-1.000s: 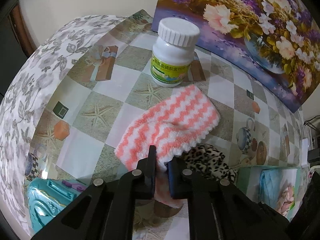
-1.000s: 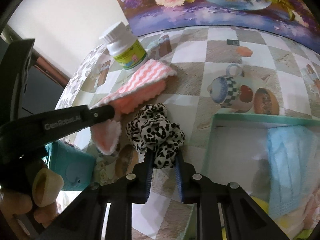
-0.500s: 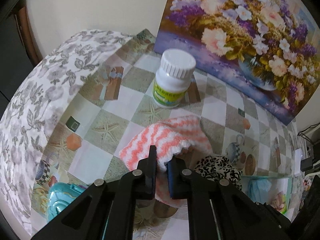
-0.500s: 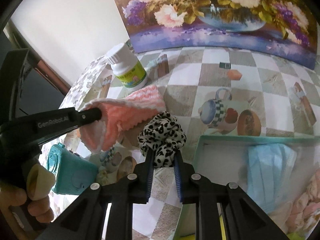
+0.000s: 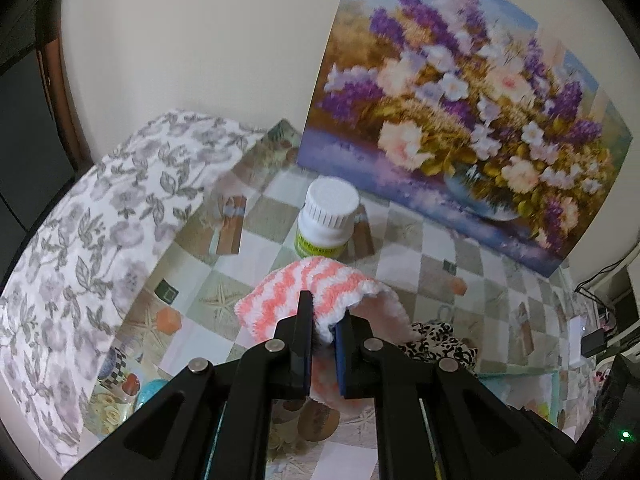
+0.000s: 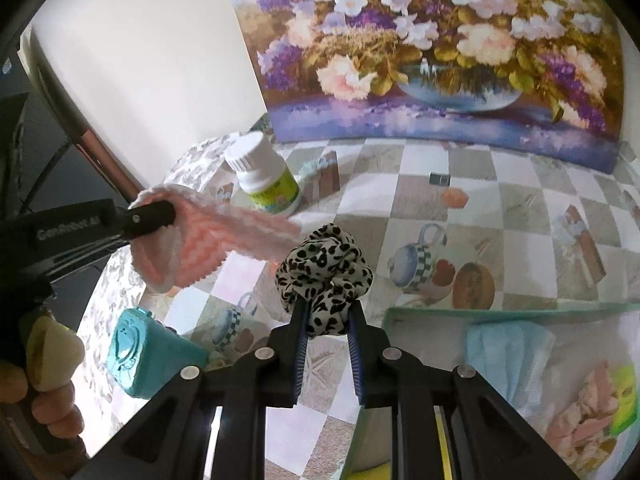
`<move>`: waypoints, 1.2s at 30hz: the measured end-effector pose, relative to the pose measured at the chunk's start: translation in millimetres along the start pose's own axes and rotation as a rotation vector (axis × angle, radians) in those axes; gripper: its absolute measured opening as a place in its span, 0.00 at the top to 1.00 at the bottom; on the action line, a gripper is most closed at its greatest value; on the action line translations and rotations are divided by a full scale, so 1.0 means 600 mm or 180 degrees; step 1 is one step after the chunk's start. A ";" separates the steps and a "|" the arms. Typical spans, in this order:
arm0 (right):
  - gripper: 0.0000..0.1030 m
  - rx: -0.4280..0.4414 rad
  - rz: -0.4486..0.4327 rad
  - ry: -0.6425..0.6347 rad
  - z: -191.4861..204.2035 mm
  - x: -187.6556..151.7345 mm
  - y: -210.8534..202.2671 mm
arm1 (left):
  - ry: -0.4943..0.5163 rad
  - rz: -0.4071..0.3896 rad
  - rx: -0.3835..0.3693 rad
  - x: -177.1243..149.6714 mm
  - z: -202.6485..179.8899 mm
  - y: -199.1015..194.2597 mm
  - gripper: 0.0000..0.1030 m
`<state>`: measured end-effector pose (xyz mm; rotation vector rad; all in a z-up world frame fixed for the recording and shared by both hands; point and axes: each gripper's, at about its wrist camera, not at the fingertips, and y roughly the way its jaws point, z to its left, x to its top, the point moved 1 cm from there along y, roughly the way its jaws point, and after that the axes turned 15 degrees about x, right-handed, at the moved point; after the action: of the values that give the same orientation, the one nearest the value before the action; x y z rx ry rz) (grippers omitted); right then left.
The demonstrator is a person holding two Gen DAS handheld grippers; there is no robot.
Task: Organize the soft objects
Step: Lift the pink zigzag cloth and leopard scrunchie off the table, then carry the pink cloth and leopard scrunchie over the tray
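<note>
My left gripper point(image 5: 324, 316) is shut on a pink-and-white striped fluffy cloth point(image 5: 316, 292) and holds it in the air above the table; the cloth also hangs at left in the right wrist view point(image 6: 200, 248). My right gripper point(image 6: 326, 312) is shut on a leopard-print scrunchie point(image 6: 324, 264), lifted off the table. The scrunchie also shows in the left wrist view point(image 5: 436, 344), low and to the right of the cloth. A light green box point(image 6: 440, 314) at lower right holds a blue face mask point(image 6: 508, 352) and other soft items.
A white pill bottle point(image 5: 328, 218) with a green label stands on the checkered tablecloth point(image 6: 420, 196) behind the cloth. A flower painting point(image 6: 432, 48) leans against the back wall. A teal plastic case point(image 6: 148, 352) lies at lower left. The table's left edge drops off near the bottle.
Both grippers have risen. The cloth has come fully off the table and the scrunchie has been lifted clear of it. Both stay gripped.
</note>
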<state>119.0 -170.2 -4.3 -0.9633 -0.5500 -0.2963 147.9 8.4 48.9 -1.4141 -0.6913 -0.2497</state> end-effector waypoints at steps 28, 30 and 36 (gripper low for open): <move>0.80 -0.0449 -0.0574 0.0065 -0.015 -0.005 -0.216 | 0.0330 -0.0669 -0.0182 -0.021 -0.048 -0.198 0.91; 0.80 -0.0496 -0.0629 0.0097 -0.022 -0.008 -0.234 | 0.0416 -0.0711 -0.0228 -0.029 -0.064 -0.211 0.91; 0.80 -0.0689 -0.0765 0.0237 -0.053 -0.024 -0.289 | 0.0710 -0.0780 -0.0338 -0.061 -0.120 -0.240 0.91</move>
<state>35.1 -291.5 93.6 -1.0914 -0.5740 -0.6145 60.7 -93.6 145.5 -1.3756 -0.6733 -0.6351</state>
